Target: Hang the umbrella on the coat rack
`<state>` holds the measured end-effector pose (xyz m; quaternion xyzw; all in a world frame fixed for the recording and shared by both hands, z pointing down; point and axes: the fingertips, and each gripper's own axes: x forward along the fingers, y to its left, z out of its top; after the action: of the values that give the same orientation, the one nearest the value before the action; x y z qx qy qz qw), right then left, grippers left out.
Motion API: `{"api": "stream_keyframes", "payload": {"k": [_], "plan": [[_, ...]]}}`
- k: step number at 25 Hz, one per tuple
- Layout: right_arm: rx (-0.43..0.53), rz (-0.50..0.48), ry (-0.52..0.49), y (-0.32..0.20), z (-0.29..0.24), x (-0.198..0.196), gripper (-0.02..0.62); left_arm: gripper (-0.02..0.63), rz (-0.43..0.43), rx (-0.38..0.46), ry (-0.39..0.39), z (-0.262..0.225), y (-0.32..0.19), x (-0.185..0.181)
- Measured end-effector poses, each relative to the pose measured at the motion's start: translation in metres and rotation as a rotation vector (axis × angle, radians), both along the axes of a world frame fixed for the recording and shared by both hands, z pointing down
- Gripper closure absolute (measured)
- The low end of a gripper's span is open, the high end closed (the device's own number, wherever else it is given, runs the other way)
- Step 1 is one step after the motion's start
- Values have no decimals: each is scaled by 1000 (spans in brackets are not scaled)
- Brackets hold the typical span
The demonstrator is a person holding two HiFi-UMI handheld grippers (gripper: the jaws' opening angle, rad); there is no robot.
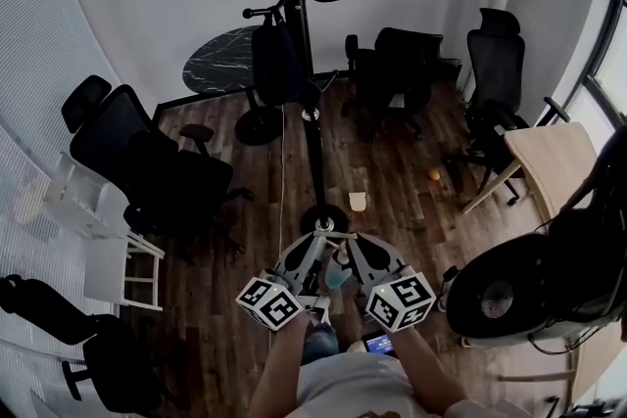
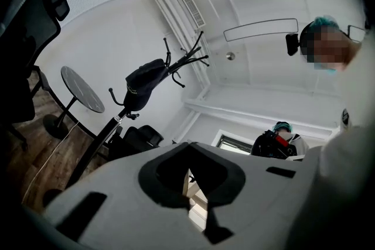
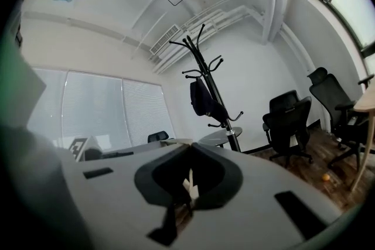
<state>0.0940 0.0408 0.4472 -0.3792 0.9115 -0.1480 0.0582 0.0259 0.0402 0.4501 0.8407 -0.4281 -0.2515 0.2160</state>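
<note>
Umbrella (image 1: pixel 277 64) hung on the coat rack (image 1: pixel 312 142)
Its long axis is aligned downward beside the pole; the left gripper (image 1: pixel 319 236) and right gripper (image 1: pixel 349 238) are pressed together, empty.

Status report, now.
Left gripper shut, empty. Right gripper shut, empty. Umbrella hangs on coat rack. Chairs either side, none in front.

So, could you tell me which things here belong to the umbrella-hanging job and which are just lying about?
Job: umbrella, hanging on the coat rack; left gripper and right gripper, both shut, empty.
Lying about: round table, black office chairs, white stool, wooden table, small orange object on the floor.
</note>
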Motion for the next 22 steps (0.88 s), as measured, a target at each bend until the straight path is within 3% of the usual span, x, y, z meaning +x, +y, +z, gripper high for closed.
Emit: {"api": "stream_keyframes", "payload": {"k": [14, 22], "plan": [[-13, 90, -6, -137, 2, -48, 581, 588, 92, 5, 5, -1, -142, -46], [-16, 168, 19, -190, 5, -65, 581, 588, 170, -7, 67, 2, -193, -60]]}}
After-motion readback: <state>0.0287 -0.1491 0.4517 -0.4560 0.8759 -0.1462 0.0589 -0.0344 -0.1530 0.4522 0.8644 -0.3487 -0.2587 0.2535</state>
